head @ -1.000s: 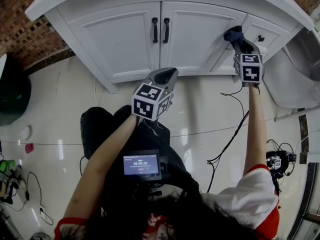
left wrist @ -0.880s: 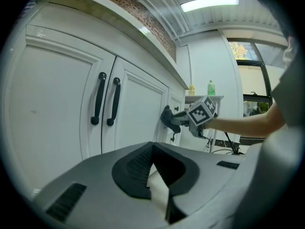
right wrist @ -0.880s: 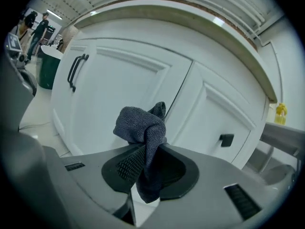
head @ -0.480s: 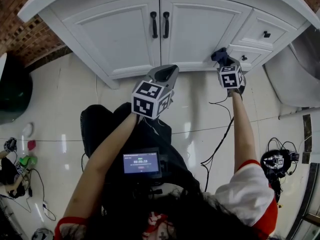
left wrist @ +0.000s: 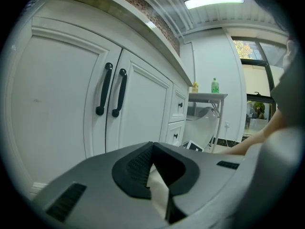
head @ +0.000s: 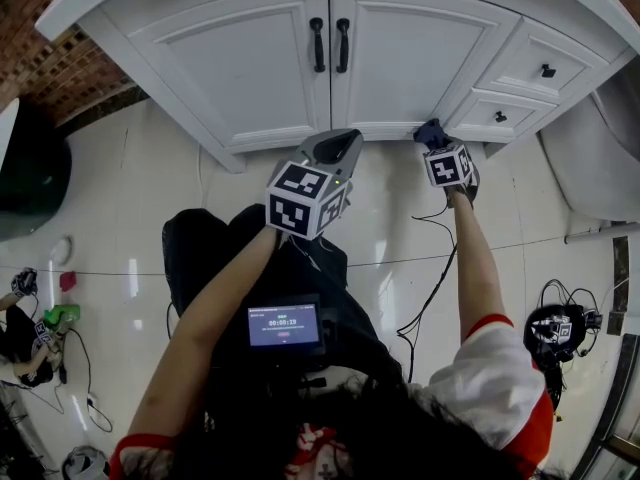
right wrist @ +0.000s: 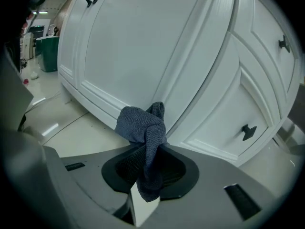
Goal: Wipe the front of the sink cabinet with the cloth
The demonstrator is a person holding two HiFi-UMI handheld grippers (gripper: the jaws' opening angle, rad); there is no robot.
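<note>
Cloth (right wrist: pixel 141 124) clamped in right gripper (right wrist: pixel 148 151), long axis pointing at cabinet (right wrist: pixel 143 42); left gripper (left wrist: pixel 151 147) closed, empty

A green bottle (left wrist: pixel 215 85) stands on a white side table (left wrist: pixel 208 96).

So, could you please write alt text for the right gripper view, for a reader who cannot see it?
The right gripper holds a bunched dark blue cloth in its shut jaws, at the lower edge of a white cabinet door. Two drawers with black knobs are at the right.
</note>
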